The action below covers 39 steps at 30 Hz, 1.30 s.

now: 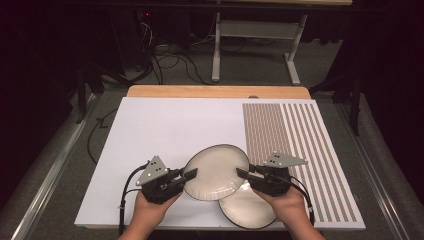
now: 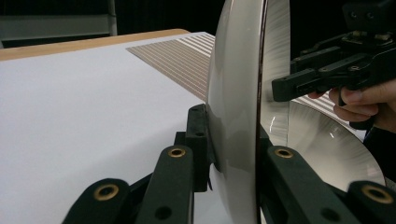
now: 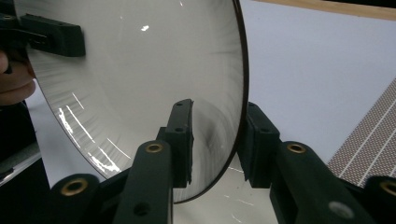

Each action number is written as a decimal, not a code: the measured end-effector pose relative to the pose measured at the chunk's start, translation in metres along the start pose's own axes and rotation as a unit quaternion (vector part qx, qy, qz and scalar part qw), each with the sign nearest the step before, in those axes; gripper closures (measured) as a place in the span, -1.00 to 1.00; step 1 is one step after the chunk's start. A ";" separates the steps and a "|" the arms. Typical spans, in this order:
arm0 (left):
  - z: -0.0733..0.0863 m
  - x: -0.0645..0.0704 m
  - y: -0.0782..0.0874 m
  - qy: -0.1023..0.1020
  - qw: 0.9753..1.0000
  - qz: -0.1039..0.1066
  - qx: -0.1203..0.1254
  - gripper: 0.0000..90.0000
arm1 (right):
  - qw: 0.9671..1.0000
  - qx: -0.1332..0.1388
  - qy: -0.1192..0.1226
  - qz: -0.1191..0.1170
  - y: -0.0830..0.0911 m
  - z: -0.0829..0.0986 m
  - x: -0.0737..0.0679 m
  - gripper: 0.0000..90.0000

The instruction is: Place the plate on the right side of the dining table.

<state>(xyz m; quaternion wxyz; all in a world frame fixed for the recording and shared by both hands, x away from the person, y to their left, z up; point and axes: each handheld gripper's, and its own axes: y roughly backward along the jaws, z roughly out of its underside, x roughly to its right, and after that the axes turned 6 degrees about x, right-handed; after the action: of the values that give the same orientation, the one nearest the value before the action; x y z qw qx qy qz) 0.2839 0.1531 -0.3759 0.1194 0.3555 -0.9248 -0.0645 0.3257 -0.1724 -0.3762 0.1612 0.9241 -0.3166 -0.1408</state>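
A cream plate with a dark rim (image 1: 217, 172) is held up, tilted, above the white table sheet (image 1: 165, 130). My left gripper (image 1: 190, 176) is shut on its left rim and my right gripper (image 1: 243, 174) is shut on its right rim. In the left gripper view the plate (image 2: 238, 93) stands edge-on between my left gripper's (image 2: 232, 144) jaws, with the other gripper (image 2: 303, 81) at its far rim. In the right gripper view the plate's (image 3: 140, 70) hollow face fills the left, and my right gripper (image 3: 219, 137) clamps its rim. A second plate (image 1: 247, 207) lies flat underneath, partly covered.
A brown striped pattern (image 1: 295, 150) covers the right part of the sheet. The table's wooden far edge (image 1: 215, 91) shows beyond it. Cables and a stand's legs (image 1: 216, 55) are on the floor behind. The lower plate lies near the table's front edge.
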 end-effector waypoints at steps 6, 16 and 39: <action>0.000 0.000 -0.001 0.006 1.000 -0.001 0.000 0.74 | 1.000 0.000 -0.019 0.001 -0.001 0.001 0.004 0.74; -0.005 -0.001 0.002 0.018 1.000 -0.003 0.006 0.78 | 0.999 0.003 -0.034 -0.010 0.004 -0.002 0.004 0.90; -0.044 0.009 -0.050 0.008 1.000 0.018 0.004 0.79 | 0.998 0.049 -0.024 0.029 0.049 -0.022 0.036 0.93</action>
<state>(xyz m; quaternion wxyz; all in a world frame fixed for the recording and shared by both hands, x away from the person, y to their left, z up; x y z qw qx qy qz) 0.3215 0.1088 -0.3425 0.1265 0.3393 -0.9304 -0.0561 0.3346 -0.2273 -0.3431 0.1120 0.9178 -0.3534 -0.1421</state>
